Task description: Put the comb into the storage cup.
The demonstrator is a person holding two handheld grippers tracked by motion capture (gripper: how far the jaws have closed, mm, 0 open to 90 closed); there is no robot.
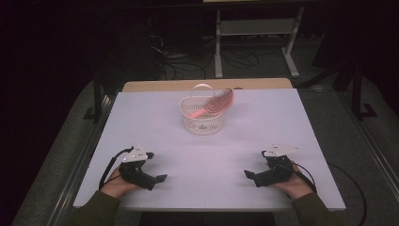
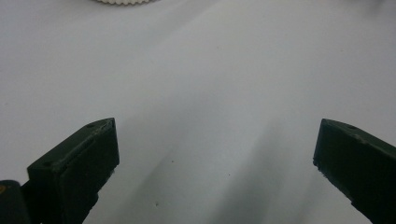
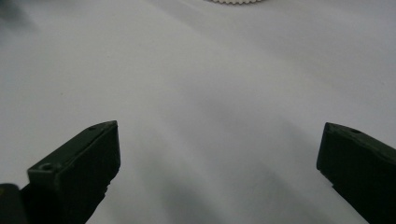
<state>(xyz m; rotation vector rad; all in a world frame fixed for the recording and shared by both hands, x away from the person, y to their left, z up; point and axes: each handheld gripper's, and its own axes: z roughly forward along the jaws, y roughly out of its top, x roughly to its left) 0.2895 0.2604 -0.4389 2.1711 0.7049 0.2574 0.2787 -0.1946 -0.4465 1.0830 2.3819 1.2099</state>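
Your left gripper [image 1: 160, 178] and right gripper [image 1: 248, 174] rest near the front edge of the white table top [image 1: 155, 136], jaws spread wide and empty, tips pointing inward. Toward the back edge, well apart from both, stands the white slotted plastic basket [image 1: 202, 122] with the pink oval hairbrush [image 1: 214, 105] lying slanted in it, head over the rim. Nothing looks begun; next, you reach forward and grip the brush handle.
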